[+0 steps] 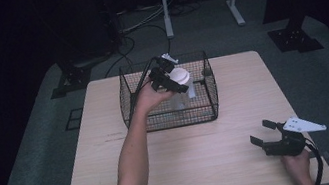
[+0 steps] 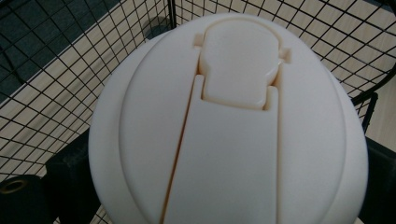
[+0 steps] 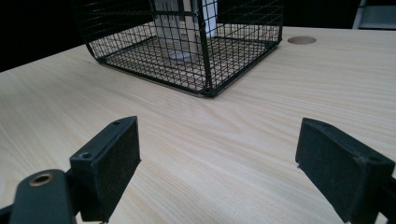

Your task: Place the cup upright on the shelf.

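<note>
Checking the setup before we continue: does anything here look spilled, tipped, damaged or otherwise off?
Nothing stands out. The bottle with the white lid stands upright inside the wire basket, at the left claw. The basket sits square on the table, and the right claw rests open near the table's edge.

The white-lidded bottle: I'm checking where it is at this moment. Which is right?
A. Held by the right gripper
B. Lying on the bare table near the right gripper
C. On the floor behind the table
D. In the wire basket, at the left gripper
D: the high view shows the white-lidded bottle inside the wire basket with the left gripper at it, while the right gripper rests open on the table, far from it.
</note>
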The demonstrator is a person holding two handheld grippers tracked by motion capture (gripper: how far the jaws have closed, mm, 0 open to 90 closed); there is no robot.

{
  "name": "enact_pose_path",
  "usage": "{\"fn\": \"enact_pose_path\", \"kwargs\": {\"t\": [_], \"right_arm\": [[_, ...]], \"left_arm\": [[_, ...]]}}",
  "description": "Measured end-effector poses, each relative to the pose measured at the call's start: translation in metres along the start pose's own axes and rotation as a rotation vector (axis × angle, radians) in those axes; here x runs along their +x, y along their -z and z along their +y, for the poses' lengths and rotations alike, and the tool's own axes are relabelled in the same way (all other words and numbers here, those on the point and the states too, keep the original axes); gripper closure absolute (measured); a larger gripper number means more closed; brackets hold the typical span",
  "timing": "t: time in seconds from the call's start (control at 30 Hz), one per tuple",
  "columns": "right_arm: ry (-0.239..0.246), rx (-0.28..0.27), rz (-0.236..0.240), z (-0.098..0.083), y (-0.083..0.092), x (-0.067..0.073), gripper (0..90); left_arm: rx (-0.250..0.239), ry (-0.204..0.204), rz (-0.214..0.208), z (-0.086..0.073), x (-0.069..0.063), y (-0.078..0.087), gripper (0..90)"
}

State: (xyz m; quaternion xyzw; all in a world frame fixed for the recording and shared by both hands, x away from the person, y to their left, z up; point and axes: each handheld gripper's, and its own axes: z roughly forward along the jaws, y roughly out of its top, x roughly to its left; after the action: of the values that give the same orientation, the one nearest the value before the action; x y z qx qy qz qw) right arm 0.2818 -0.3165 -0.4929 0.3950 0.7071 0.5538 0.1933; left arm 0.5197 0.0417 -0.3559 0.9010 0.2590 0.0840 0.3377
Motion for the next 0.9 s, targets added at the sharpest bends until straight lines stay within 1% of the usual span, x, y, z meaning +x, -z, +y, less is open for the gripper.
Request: {"fn": "enact_pose_path", "kwargs": {"t": [0.1, 0.13, 0.17, 0.2, 0.23, 0.3, 0.37, 0.57, 0.63, 0.67, 0.73, 0.77, 0.8, 0.83, 0.9], "right_arm": [[0.007, 0.007, 0.003, 0.0, -0.001, 0.001, 12.8], [0.017, 0.014, -0.001, 0.0, -0.002, 0.002, 12.8], [0.017, 0.017, 0.0, 0.0, -0.002, 0.003, 12.8], [0.027, 0.017, 0.0, 0.0, -0.003, 0.002, 12.8], [0.028, 0.021, -0.001, 0.0, -0.003, 0.003, 12.9], [0.033, 0.024, -0.002, 0.0, -0.003, 0.003, 12.8], [0.036, 0.023, 0.003, 0.0, -0.003, 0.004, 12.8], [0.031, 0.025, 0.003, 0.0, -0.003, 0.004, 12.8], [0.032, 0.025, 0.005, 0.0, -0.003, 0.004, 12.8], [0.036, 0.023, 0.006, 0.0, -0.003, 0.004, 12.8], [0.04, 0.022, 0.006, 0.0, -0.003, 0.004, 12.8], [0.039, 0.024, 0.007, 0.0, -0.003, 0.004, 12.8], [0.04, 0.024, 0.007, 0.0, -0.003, 0.004, 12.8], [0.042, 0.024, 0.007, 0.0, -0.003, 0.004, 12.8], [0.042, 0.024, 0.009, 0.0, -0.003, 0.004, 12.8]], "left_arm": [[-0.003, -0.001, 0.008, -0.002, -0.002, 0.0, 4.6], [0.001, 0.003, 0.014, -0.005, -0.002, -0.001, 4.5], [-0.004, 0.014, 0.001, -0.006, -0.002, -0.002, 4.5], [-0.003, 0.016, -0.014, -0.008, -0.001, -0.003, 4.5], [-0.002, 0.017, -0.018, -0.01, -0.001, -0.004, 4.4], [-0.004, 0.014, -0.014, -0.013, -0.001, -0.005, 2.0], [-0.017, 0.006, 0.004, -0.014, -0.001, -0.003, 2.0], [-0.025, 0.008, 0.007, -0.016, 0.001, 0.0, 1.9], [-0.028, 0.004, 0.015, -0.016, 0.0, 0.001, 1.8], [-0.04, 0.008, -0.004, -0.016, -0.001, 0.002, 1.9], [-0.041, 0.003, 0.001, -0.015, -0.002, 0.003, 2.3], [-0.051, -0.004, 0.011, -0.014, -0.003, 0.006, 1.8], [-0.052, 0.001, 0.012, -0.014, -0.002, 0.007, 1.8], [-0.052, -0.001, 0.021, -0.015, -0.002, 0.008, 1.8], [-0.05, 0.003, 0.017, -0.016, -0.001, 0.009, 1.8]]}}
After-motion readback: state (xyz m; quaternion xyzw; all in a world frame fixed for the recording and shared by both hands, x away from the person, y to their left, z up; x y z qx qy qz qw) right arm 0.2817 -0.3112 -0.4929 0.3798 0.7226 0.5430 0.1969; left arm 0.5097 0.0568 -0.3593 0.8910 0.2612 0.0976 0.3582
